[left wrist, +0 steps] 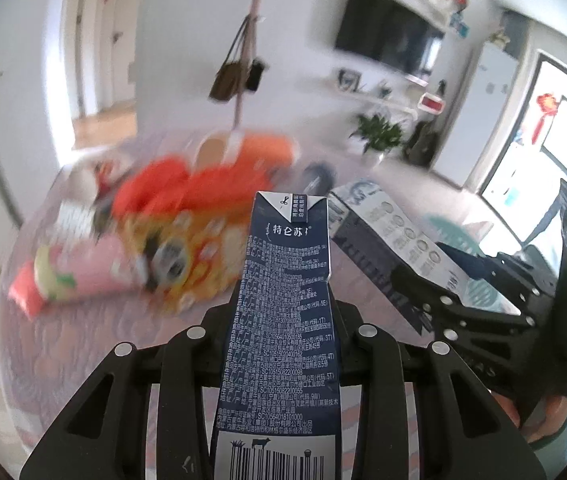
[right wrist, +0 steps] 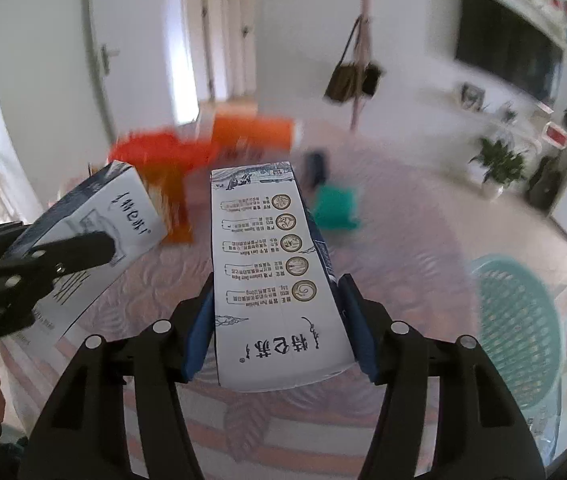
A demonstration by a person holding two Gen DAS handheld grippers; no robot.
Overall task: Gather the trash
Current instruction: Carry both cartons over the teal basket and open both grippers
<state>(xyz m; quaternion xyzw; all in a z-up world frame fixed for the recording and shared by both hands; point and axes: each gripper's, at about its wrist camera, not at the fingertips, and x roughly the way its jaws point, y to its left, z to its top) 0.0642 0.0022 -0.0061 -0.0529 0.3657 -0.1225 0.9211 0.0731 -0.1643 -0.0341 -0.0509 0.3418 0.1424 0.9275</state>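
So, both hands are loaded. The left hand-held gripper has its fingers closed partway onto the narrow sides of a dark-blue milk carton, printed side panel up, barcode near the camera, folded top pointing away. That carton is clear of the table, which wears a pink patterned cloth.

Over on the other side, the right hand-held gripper is clamped on a second milk carton, white face up with a column of round medallions; the blue pads press its two sides, jaws about half-wide. In the left wrist view this same carton sits just right of the first one, with the right hand-held gripper gripping it. From the right wrist view the first carton shows at the left, a black finger of the left hand-held gripper across its white face.

Beyond the dark-blue carton lies the trash heap, badly blurred: orange packaging, a yellow wrapper and a pink packet to its far left. A teal plastic basket sits to the right of the second carton, near the table's edge. Farther off: a coat stand with bags, a wall television, a potted plant.
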